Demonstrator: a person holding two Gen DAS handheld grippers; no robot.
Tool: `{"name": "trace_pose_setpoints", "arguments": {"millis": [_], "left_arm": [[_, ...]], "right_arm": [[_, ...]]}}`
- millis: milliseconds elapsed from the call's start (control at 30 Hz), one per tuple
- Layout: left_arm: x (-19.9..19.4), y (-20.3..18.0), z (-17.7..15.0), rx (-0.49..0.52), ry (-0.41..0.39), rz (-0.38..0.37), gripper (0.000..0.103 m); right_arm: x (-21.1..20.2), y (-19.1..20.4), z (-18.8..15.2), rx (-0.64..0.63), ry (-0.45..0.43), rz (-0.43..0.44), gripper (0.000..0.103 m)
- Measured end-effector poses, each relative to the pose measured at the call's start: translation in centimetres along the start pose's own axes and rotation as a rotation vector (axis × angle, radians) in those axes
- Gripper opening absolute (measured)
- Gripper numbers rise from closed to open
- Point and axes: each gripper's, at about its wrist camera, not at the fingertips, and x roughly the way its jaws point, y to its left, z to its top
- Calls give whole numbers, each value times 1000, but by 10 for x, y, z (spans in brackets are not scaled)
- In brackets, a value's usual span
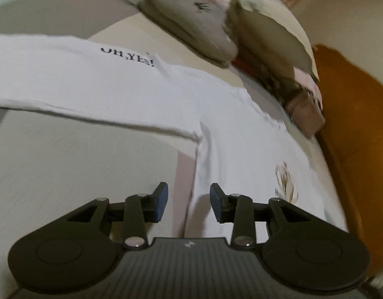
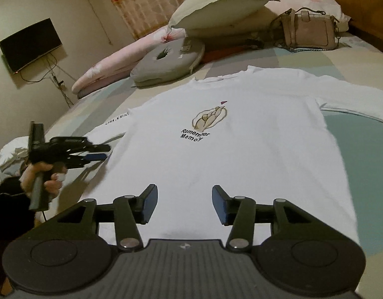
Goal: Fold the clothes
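Now a white shirt (image 2: 216,149) is seen spread flat, front up, on the bed (image 2: 353,149), sleeves out to both sides. Jaws of the left gripper (image 1: 189,204) are held apart above the shirt's edge under its sleeve, nothing between them. Jaws of the right gripper (image 2: 184,205) are likewise parted, empty, over the hem.

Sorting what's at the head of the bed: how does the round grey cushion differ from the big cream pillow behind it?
The round grey cushion lies flat on the bed; the big cream pillow is propped up, tilted, on pink bedding. The cushion is disc-shaped, grey, with a small dark motif; the pillow is rectangular, plain and larger. Both sit beyond the collar of the white long-sleeved shirt.
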Motion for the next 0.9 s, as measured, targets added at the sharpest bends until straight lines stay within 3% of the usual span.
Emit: {"name": "trace_pose_setpoints", "arguments": {"millis": [200,367,400,467,500,667,833,900], "left_arm": [[30,17,26,-120,-30,-70,39],[45,18,36,-176,-66,-65,38],[47,16,37,-171,-70,-50,34],[49,11,41,-119,-61,17,6],[50,9,44,-91,-57,55,1],[39,1,54,-24,-142,130,1],[31,-8,49,34,-100,125,1],[30,-14,43,70,-75,87,2]], "right_arm": [[17,5,7,8,-2,-7,59],[23,5,7,35,-8,-2,63],[25,5,7,35,-4,-6,63],[28,6,6,34,5,-17,65],[29,6,4,39,10,-21,65],[31,6,-4,58,27,-18,65],[29,5,-6,59,23,-22,68],[29,5,-6,58,20,-21,69]]}}
